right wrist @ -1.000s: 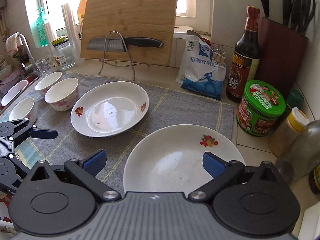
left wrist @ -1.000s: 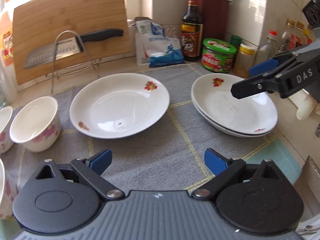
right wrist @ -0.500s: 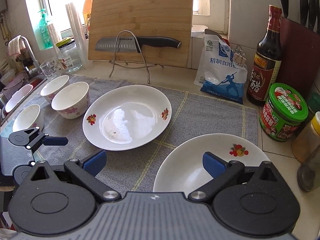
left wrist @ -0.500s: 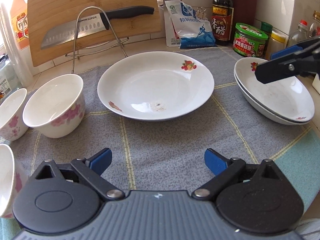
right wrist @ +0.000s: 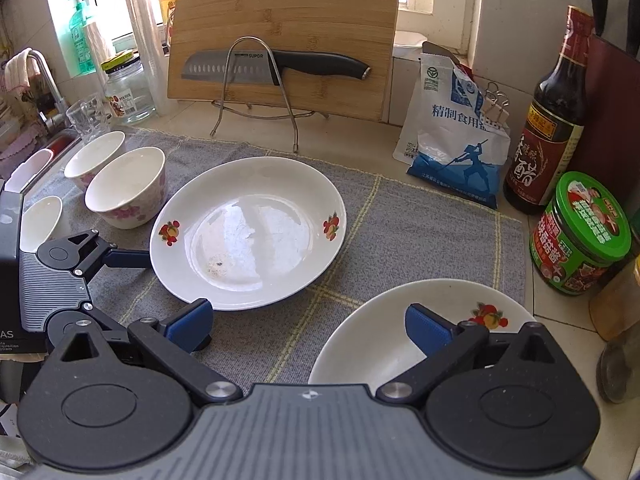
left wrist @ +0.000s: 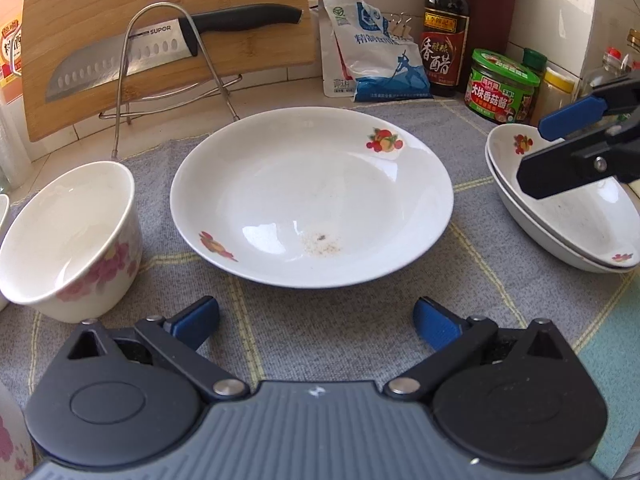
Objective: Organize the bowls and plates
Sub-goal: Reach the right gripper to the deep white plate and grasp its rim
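Left gripper [left wrist: 316, 322] closed in on single plate [left wrist: 312, 196].
Jaws of both grippers open, empty; grasp next, likely onto stacked plates [left wrist: 560, 208].

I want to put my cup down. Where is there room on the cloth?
Bare cloth lies between the single plate, the stacked plates and the salt bag. The left side is crowded with bowls.

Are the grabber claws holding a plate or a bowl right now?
No. The left gripper is open in front of the single plate, and the right gripper is open beside the stacked plates. Neither holds anything.
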Tool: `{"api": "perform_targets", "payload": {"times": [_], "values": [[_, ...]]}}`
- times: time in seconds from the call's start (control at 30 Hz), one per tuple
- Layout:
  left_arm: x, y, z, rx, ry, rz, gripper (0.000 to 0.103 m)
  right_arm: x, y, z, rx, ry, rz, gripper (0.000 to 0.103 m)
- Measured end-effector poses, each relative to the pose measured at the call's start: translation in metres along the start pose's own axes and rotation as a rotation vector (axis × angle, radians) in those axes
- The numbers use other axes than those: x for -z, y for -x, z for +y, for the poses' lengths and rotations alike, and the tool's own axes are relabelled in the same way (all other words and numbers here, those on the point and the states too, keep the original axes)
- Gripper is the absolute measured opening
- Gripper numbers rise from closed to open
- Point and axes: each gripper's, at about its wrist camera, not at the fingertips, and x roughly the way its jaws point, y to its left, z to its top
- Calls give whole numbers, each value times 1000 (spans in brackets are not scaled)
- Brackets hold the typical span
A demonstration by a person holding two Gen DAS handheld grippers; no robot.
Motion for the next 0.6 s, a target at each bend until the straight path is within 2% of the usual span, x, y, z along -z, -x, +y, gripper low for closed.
{"api": "perform_targets", "payload": {"times": [0.17, 0.37, 0.6], "values": [[-3, -5, 2, 6, -6, -24, 103, -22, -21, -2, -28, 42, 27, 103], [-3, -7, 3, 3, 1, -46, 103, -48, -55, -8, -55, 101, 101, 103], [-7, -4, 6, 5, 1, -69, 103, -69, -90, -25, -145, 105, 192, 103]]}}
